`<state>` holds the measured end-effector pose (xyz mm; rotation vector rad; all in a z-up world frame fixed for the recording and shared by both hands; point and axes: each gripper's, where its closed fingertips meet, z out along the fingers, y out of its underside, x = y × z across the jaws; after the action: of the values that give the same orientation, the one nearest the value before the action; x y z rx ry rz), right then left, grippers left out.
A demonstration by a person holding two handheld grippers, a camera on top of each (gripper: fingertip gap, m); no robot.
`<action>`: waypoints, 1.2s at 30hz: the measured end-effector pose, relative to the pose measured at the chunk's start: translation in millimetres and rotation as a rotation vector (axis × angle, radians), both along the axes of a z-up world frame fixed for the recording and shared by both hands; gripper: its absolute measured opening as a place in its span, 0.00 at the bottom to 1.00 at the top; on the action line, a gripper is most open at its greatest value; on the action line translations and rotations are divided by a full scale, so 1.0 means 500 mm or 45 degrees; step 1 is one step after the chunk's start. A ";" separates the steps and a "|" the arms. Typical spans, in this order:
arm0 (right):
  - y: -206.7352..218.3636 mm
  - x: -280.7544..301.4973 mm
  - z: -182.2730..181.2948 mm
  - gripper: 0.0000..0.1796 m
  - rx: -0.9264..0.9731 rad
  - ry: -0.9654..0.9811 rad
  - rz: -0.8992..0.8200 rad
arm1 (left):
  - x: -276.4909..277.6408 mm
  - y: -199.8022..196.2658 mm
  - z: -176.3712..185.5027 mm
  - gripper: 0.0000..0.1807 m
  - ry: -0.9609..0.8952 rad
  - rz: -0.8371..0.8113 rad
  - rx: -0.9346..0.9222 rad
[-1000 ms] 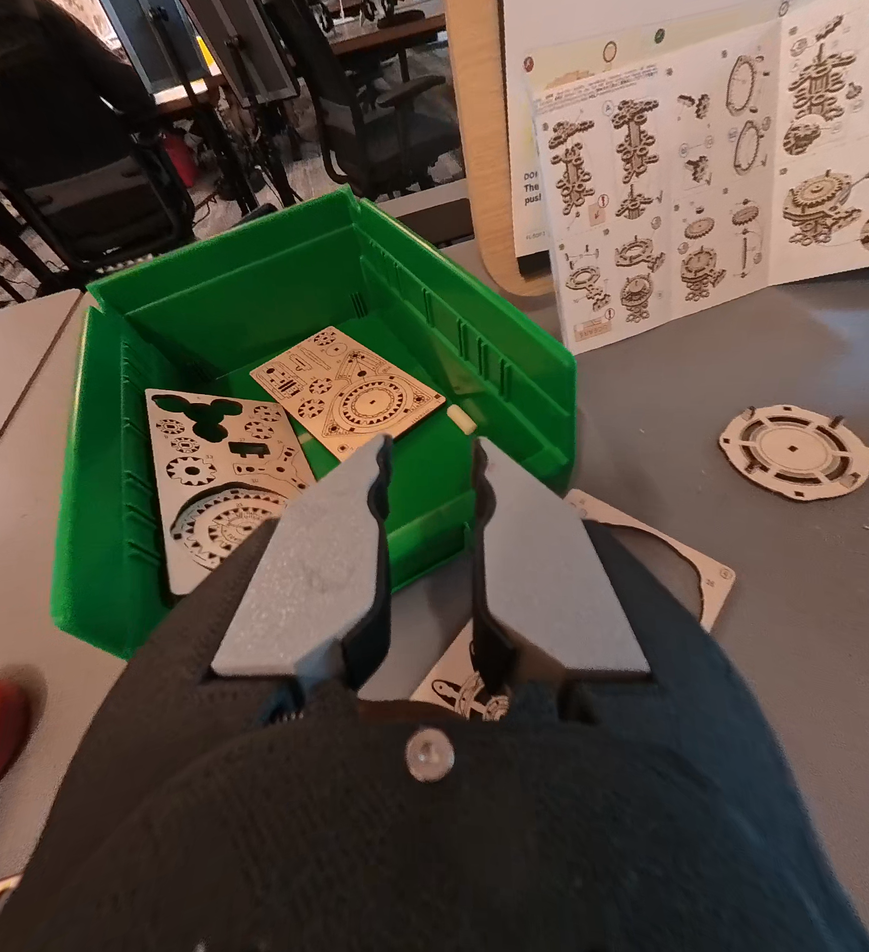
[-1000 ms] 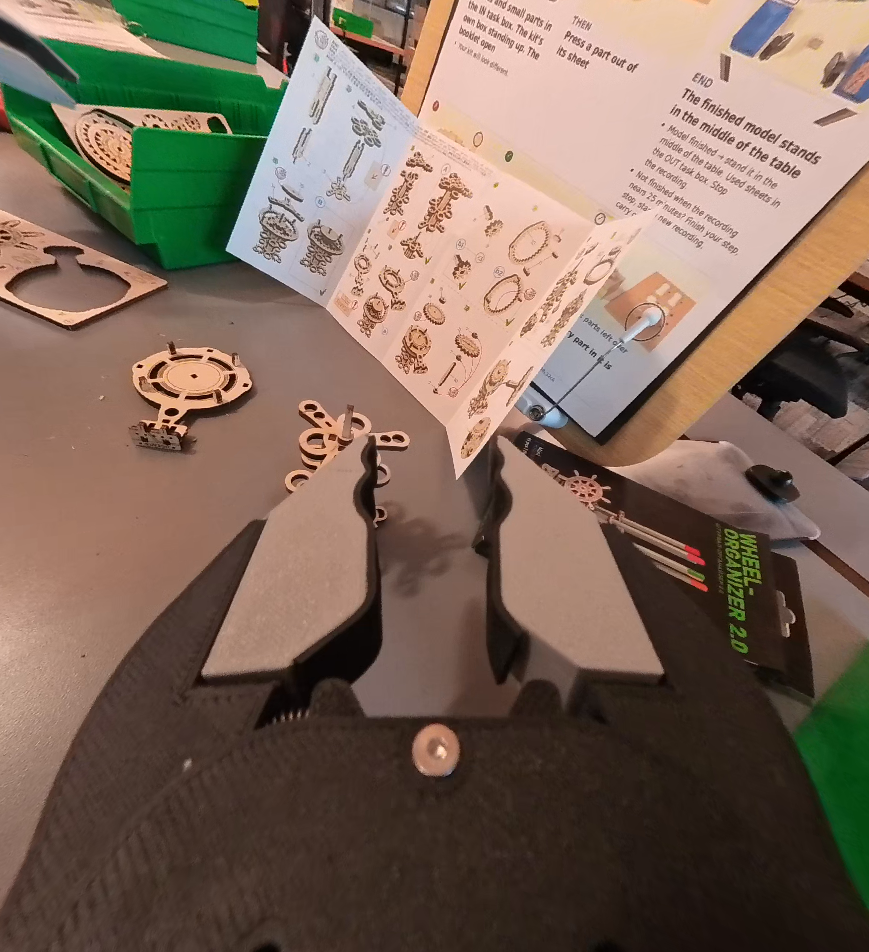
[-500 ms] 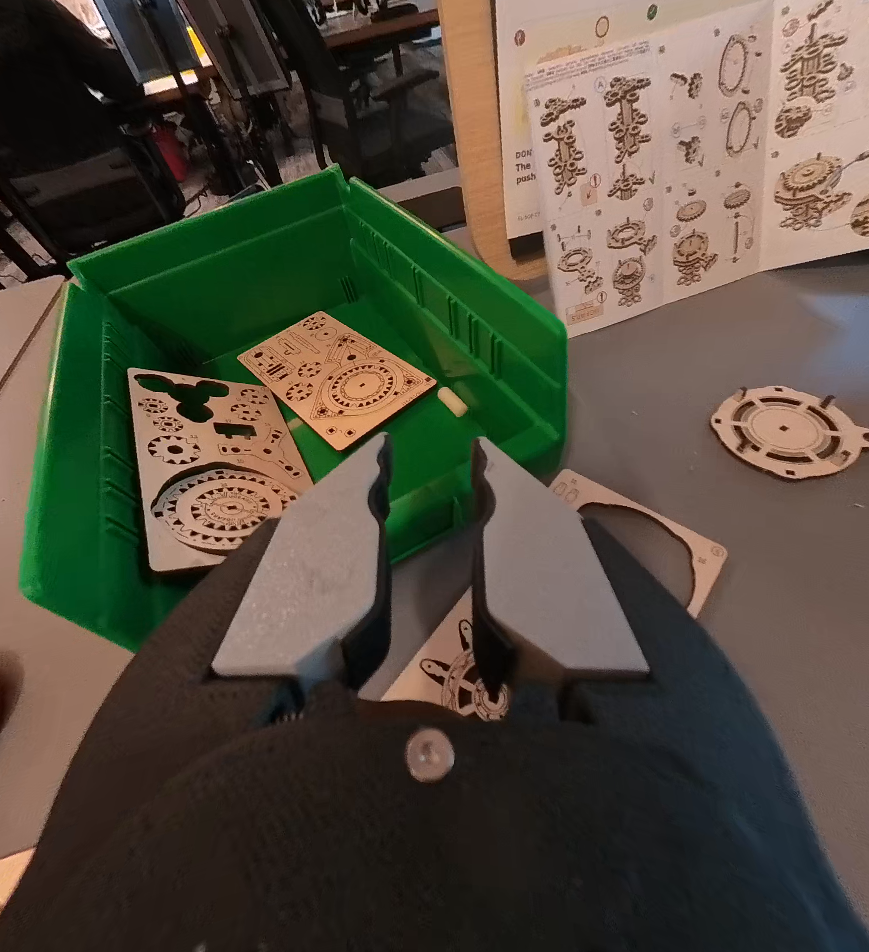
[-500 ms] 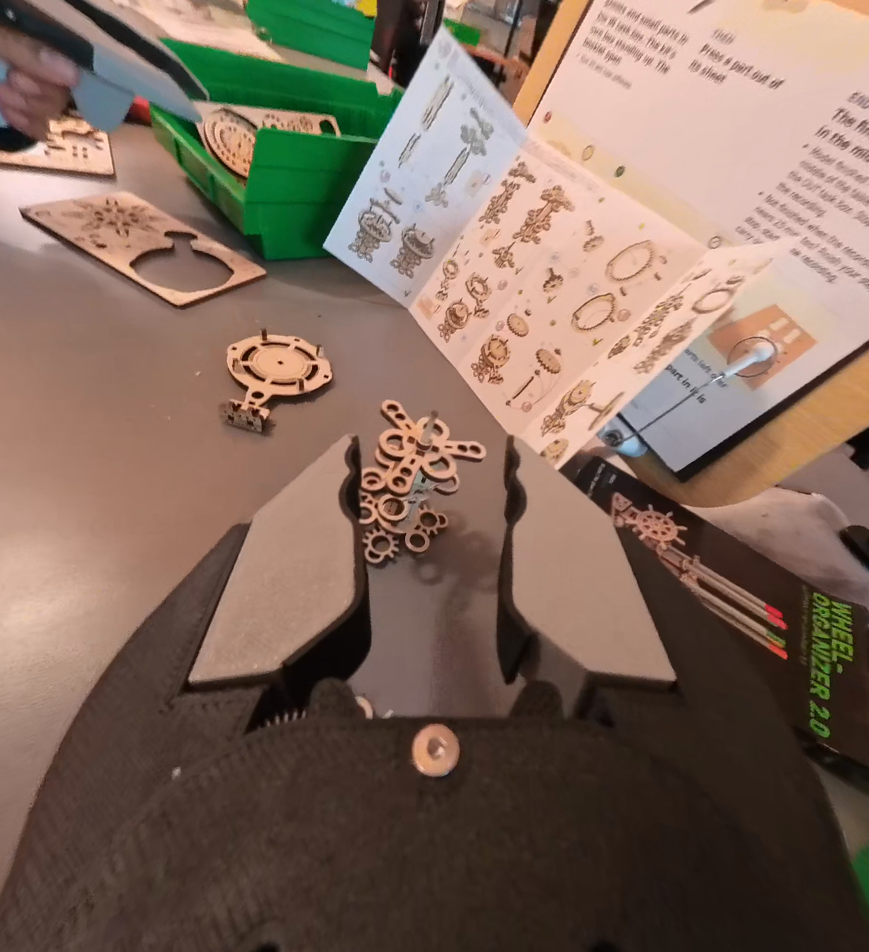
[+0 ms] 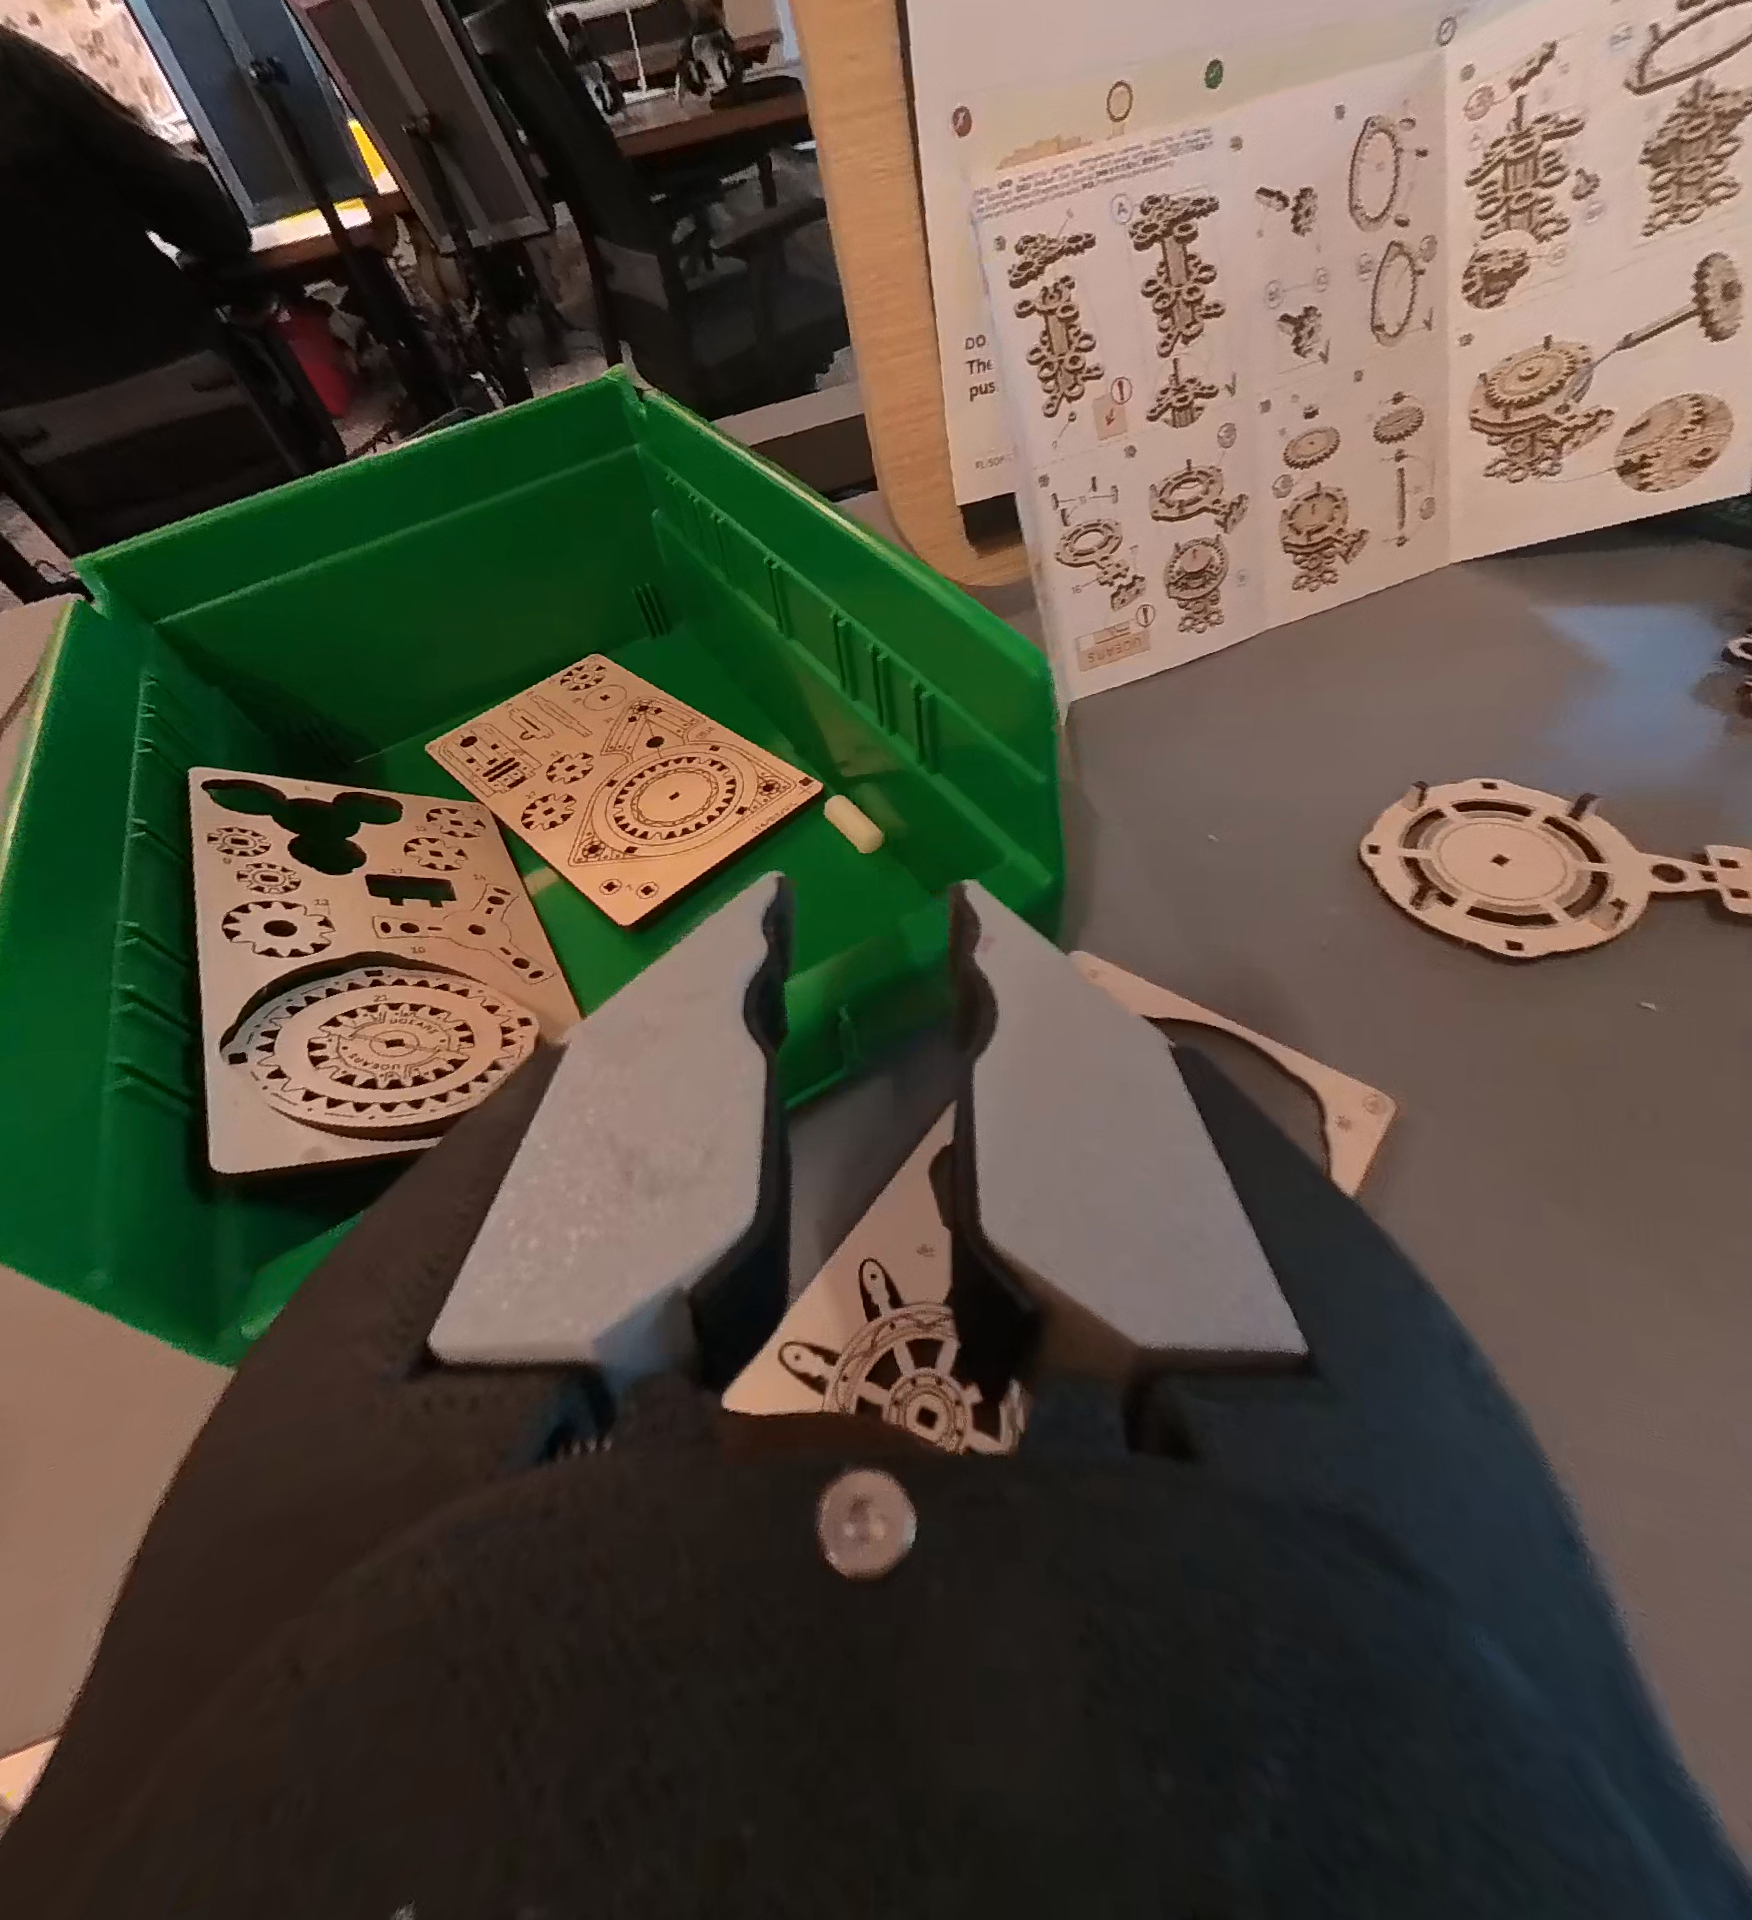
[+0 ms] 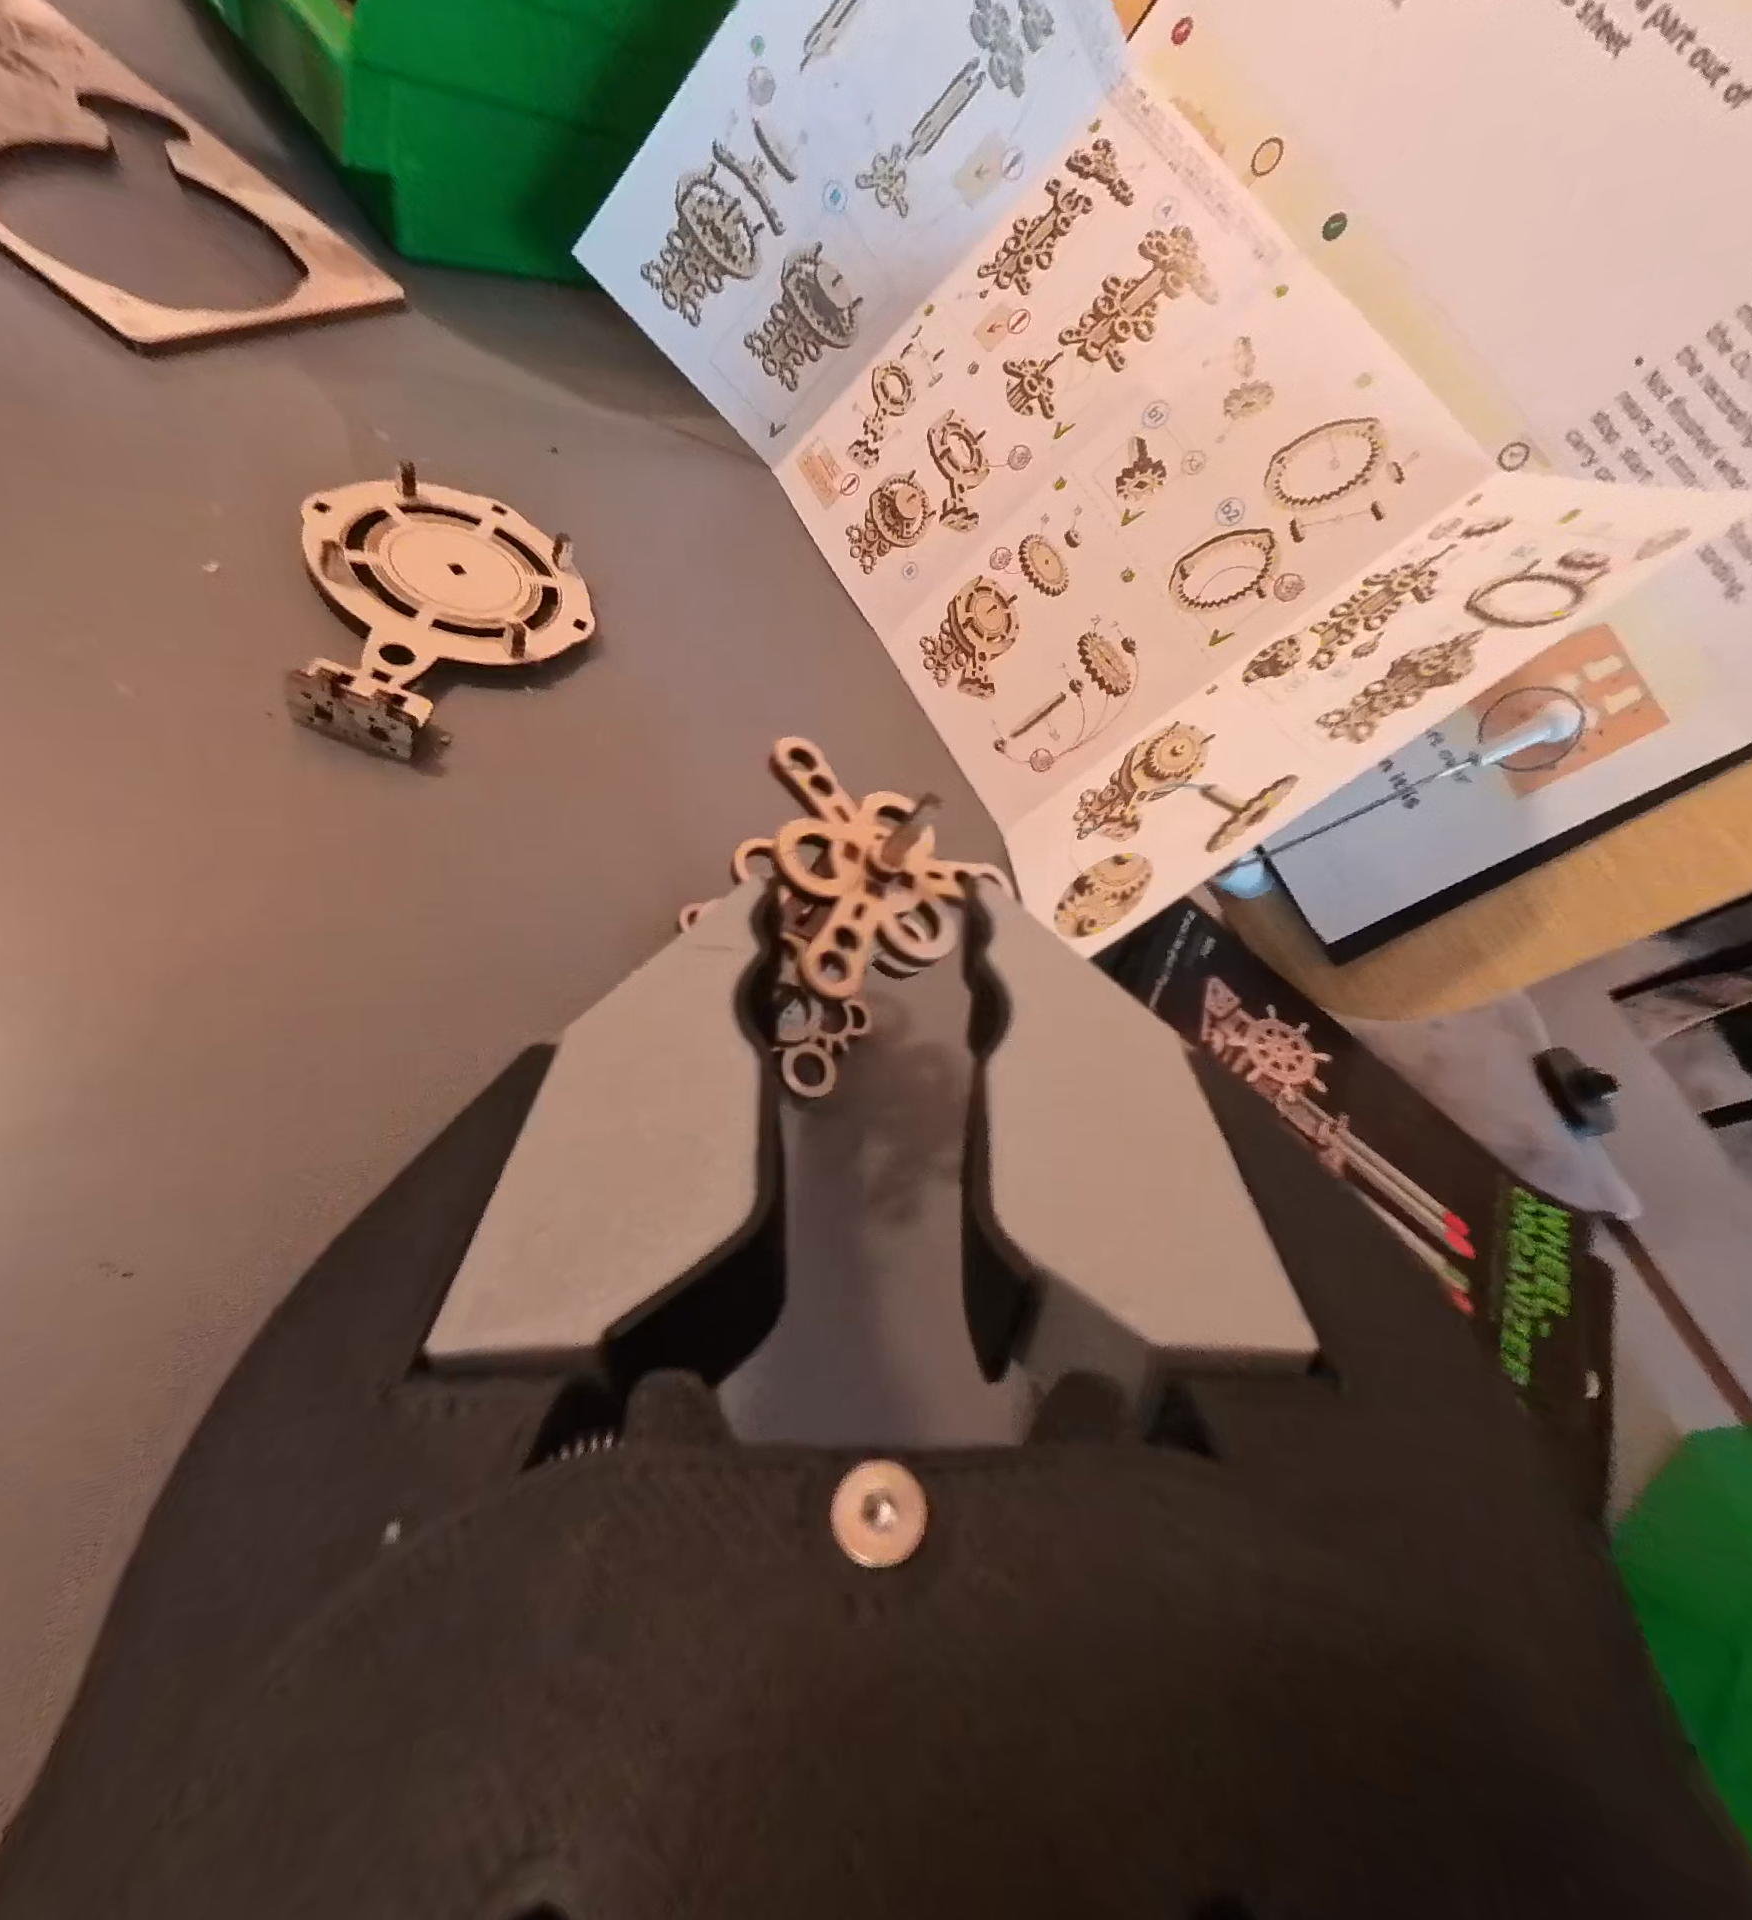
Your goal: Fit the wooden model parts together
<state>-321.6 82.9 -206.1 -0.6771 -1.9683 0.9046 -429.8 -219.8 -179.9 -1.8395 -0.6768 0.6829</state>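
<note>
Right tool [image 6: 867, 914] brackets the ringed wooden sub-assembly [image 6: 851, 904] at its tips, fingers part open; whether they grip it, I cannot tell. Best squeeze gently on the stacked rings, clear of the pin. Left tool [image 5: 867, 914] hangs part open, empty, before the green bin [image 5: 851, 665]. Beyond, the round wooden base [image 6: 446, 582] waits on the surface [image 6: 124, 935].

The bin [image 5: 851, 665] is glossy green plastic. The sheets [image 5: 633, 790] in it are pale laser-cut wood, as is the disc [image 6: 446, 582]. The fingers [image 5: 633, 1143] have a matt grey, finely grainy face on rough black bodies, probably printed plastic. The bench [image 6: 124, 935] is smooth matt grey; the booklet [image 6: 1111, 499] is paper.
</note>
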 end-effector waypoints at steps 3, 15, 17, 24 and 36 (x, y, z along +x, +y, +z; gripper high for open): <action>0.004 0.001 0.003 0.12 0.076 0.033 -0.022 | 0.005 0.007 -0.003 0.14 0.007 -0.015 -0.005; 0.059 -0.003 0.026 0.00 -0.654 -0.269 -0.082 | 0.023 0.027 0.012 0.14 0.043 -0.055 -0.012; 0.054 0.003 0.038 0.00 -0.920 -0.379 -0.007 | 0.027 0.030 0.014 0.14 0.046 -0.062 -0.010; 0.060 0.018 0.076 0.00 -1.466 -0.578 0.187 | 0.059 0.066 0.029 0.14 0.112 -0.161 -0.033; 0.052 0.023 0.080 0.00 -1.524 -0.608 0.242 | 0.078 0.096 0.005 0.14 0.176 -0.200 -0.174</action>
<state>-310.2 108.7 -165.9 -1.4692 -1.7254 2.2373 -390.9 -171.5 -177.3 -1.9269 -0.3990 0.7594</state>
